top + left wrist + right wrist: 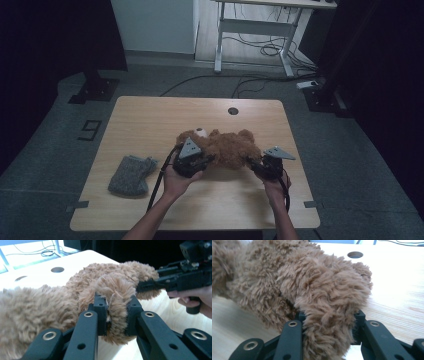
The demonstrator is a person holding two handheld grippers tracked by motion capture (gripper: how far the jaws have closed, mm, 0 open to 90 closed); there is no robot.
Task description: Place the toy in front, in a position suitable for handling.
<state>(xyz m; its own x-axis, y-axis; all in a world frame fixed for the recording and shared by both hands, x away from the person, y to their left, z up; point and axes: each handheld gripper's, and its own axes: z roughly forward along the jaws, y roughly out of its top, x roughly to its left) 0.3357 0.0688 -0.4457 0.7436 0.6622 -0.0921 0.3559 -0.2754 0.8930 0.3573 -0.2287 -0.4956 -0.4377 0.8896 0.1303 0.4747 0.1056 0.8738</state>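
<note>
**Both tongs clamped on the teddy bear's limbs**

Forearms first, from the high view: mine come up from the table's near edge, and my left gripper (207, 161) meets the near-left side of the brown teddy bear (227, 146), while my right gripper (256, 167) meets its near-right end. That bear lies on its side at the middle of the wooden table (150, 117), white muzzle toward the far-left. Well apart to the left rests a grey knitted sock (131, 175), and a round cable hole (233, 111) sits near the far edge.

From the left gripper view, my left gripper (117, 315) has its jaws pressed into a furry limb of the teddy bear (110, 287), fur bulging between them. Farther right, my right gripper (145, 286) bites another limb, my right hand (192, 296) behind it.

From the right gripper view, my right gripper (329, 322) pinches a thick plush limb of the teddy bear (299, 277), which hangs down between the jaws above the tabletop.
</note>
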